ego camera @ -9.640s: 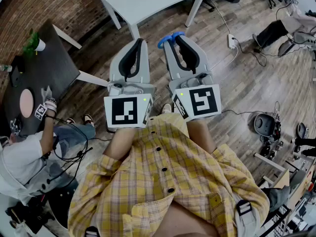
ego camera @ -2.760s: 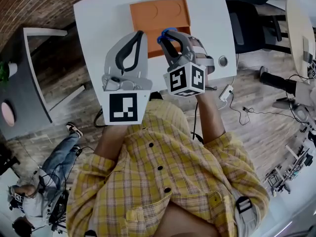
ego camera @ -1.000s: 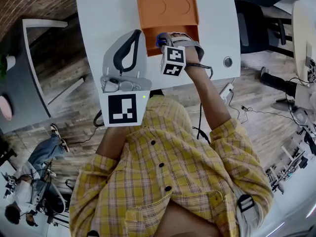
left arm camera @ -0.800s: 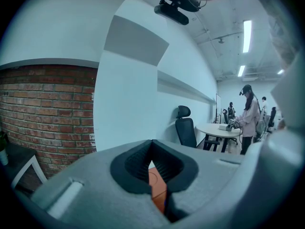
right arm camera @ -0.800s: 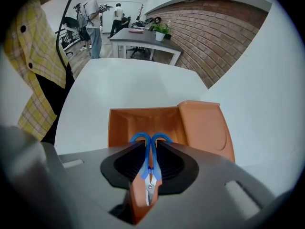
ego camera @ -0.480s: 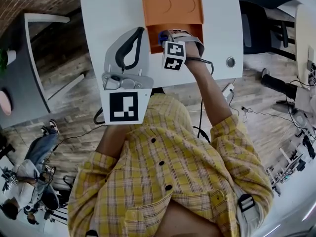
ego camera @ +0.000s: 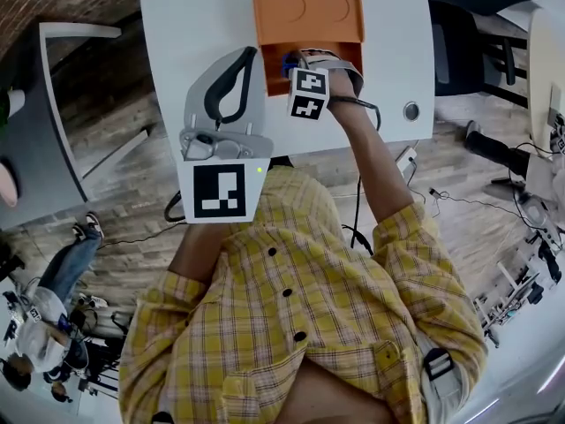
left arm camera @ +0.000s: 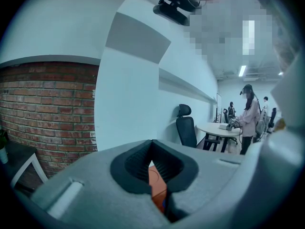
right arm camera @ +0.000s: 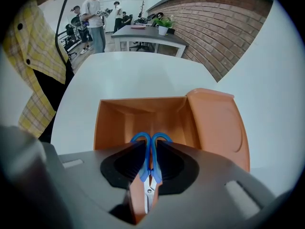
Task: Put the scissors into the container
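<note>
Scissors (right arm camera: 146, 171) sit pinched between the right gripper's (right arm camera: 151, 144) jaws, which clamp the blue handles from both sides. Long axis runs along the jaws: handle loops point forward, out past the jaw tips, and the metal blades point back toward the gripper body. We see the loops over the open compartment of the orange container (right arm camera: 143, 118), at its near wall; we cannot tell if they touch it. The container's lid lies flat, folded open on the far side in the head view. In that view only a bit of blue shows by the right gripper's tips (ego camera: 300, 60). The container stands on a white table (ego camera: 194, 16). The left gripper (left arm camera: 152, 144) is pressed together on nothing, just left of the container, over the table.
</note>
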`<state>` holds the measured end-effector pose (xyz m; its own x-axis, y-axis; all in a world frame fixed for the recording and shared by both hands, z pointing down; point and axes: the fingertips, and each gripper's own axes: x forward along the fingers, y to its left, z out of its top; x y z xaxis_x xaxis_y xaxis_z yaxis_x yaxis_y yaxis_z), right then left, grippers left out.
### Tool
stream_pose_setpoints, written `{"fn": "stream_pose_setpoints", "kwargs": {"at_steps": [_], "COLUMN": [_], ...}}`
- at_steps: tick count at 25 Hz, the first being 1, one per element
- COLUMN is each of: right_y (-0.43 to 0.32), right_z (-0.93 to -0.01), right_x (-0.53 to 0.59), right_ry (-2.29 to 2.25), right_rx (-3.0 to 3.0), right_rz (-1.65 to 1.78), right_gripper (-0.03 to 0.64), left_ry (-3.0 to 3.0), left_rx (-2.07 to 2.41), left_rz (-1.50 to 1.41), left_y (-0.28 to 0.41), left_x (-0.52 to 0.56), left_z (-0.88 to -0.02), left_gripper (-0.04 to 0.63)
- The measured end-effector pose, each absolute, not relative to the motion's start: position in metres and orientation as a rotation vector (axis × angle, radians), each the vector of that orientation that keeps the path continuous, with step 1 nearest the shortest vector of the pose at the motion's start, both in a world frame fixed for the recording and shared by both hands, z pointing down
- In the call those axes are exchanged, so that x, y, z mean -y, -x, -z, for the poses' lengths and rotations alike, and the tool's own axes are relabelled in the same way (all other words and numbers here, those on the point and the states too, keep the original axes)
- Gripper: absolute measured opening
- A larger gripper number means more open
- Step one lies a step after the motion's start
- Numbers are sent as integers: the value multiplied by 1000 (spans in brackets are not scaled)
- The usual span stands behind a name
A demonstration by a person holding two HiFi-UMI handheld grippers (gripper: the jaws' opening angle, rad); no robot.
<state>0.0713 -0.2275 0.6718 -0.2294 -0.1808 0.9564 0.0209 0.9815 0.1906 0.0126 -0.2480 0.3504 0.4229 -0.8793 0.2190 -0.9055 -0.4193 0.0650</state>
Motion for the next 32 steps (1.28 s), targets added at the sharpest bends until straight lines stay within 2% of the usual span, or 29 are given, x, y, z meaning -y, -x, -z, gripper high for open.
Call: {"fn": "stream_pose_setpoints", "kwargs": {"at_steps": [14, 32], "right_y": [-71, -69], "right_z": [-681, -637], "right_x": [227, 228], "right_ry": [-92, -184], "right_rx": [1791, 1822], "right_rz": [179, 227], "right_gripper": [86, 86], "left_ry": [-2481, -2509], "left_rx": [1594, 1577], "left_rz": [-235, -212], "left_y": [-9, -14], "left_x": [254, 247], "left_z": [-357, -348], "left_gripper": [0, 0]}}
